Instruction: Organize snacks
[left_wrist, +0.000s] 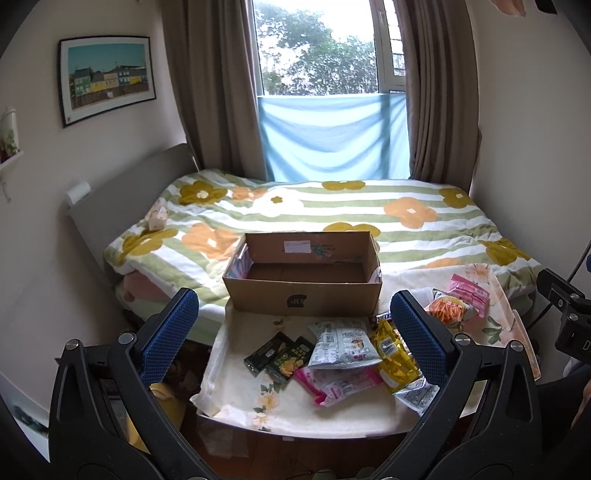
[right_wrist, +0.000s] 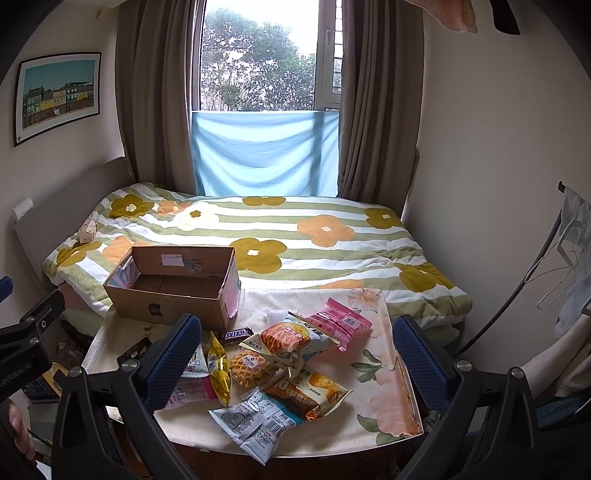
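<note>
A bed (left_wrist: 332, 218) is seen against the far wall, covered by a quilt (right_wrist: 295, 240) striped green and white with orange, ochre and white flowers. A grey headboard (left_wrist: 125, 199) stands at its left. Behind the bed a window (right_wrist: 258, 59) is flanked by brown curtains (left_wrist: 210, 85), and trees are visible through the glass in pale daylight. A light blue cloth (left_wrist: 332, 136) is hung across the lower pane. A framed picture of coloured houses (left_wrist: 107, 77) is mounted on the cream left wall.
</note>
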